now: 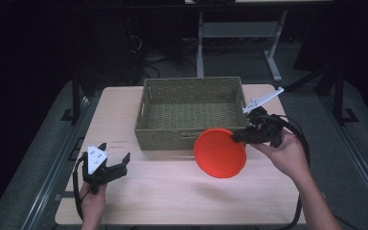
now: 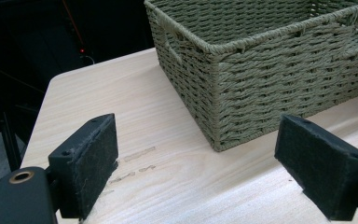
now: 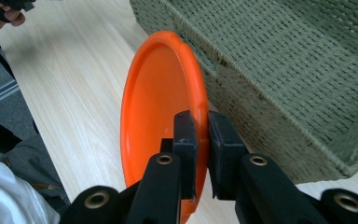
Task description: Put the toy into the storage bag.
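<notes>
Orange plate (image 1: 220, 153) is pinched by its rim in the right tool (image 1: 243, 135), held tilted just in front of the woven basket (image 1: 190, 86), likely for loading into it. Left tool (image 1: 115, 166) is kept wide, idle, low over the table (image 1: 172, 196).

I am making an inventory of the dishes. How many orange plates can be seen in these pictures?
1. The round orange plastic plate is clamped at its rim by the right gripper, just in front of the woven green basket. The basket's visible interior looks empty.
</notes>
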### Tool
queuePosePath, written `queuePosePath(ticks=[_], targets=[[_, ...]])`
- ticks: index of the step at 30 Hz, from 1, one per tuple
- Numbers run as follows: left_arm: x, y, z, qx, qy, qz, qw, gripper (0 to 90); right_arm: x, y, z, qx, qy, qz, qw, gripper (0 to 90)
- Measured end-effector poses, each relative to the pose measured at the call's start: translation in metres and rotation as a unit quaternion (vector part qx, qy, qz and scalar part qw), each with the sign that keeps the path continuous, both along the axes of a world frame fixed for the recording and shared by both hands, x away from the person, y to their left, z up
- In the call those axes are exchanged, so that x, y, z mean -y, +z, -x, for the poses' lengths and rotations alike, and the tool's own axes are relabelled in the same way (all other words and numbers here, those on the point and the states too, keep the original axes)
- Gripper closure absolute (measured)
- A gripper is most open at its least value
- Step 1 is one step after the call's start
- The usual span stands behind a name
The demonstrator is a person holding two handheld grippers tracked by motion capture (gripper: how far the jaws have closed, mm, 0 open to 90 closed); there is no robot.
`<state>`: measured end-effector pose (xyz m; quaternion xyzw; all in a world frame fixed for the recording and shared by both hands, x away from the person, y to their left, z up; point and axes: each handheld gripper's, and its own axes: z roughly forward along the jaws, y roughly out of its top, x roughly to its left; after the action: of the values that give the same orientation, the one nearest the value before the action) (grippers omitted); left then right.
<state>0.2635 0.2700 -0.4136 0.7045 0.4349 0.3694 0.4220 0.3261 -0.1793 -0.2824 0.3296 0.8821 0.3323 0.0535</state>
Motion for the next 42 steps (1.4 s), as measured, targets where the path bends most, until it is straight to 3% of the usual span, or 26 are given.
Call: queuePosePath(ticks=[24,42], targets=[[-0.001,0.0,0.0,0.002,0.002,0.004,1.0,12.8,-0.008,0.052,-0.024,0.025,-0.009,0.018,0.9995,82.2],[-0.002,0.001,0.001,0.002,0.004,0.003,1.0,12.8,-0.021,0.073,-0.053,0.024,-0.02,0.018,0.9994,82.2]])
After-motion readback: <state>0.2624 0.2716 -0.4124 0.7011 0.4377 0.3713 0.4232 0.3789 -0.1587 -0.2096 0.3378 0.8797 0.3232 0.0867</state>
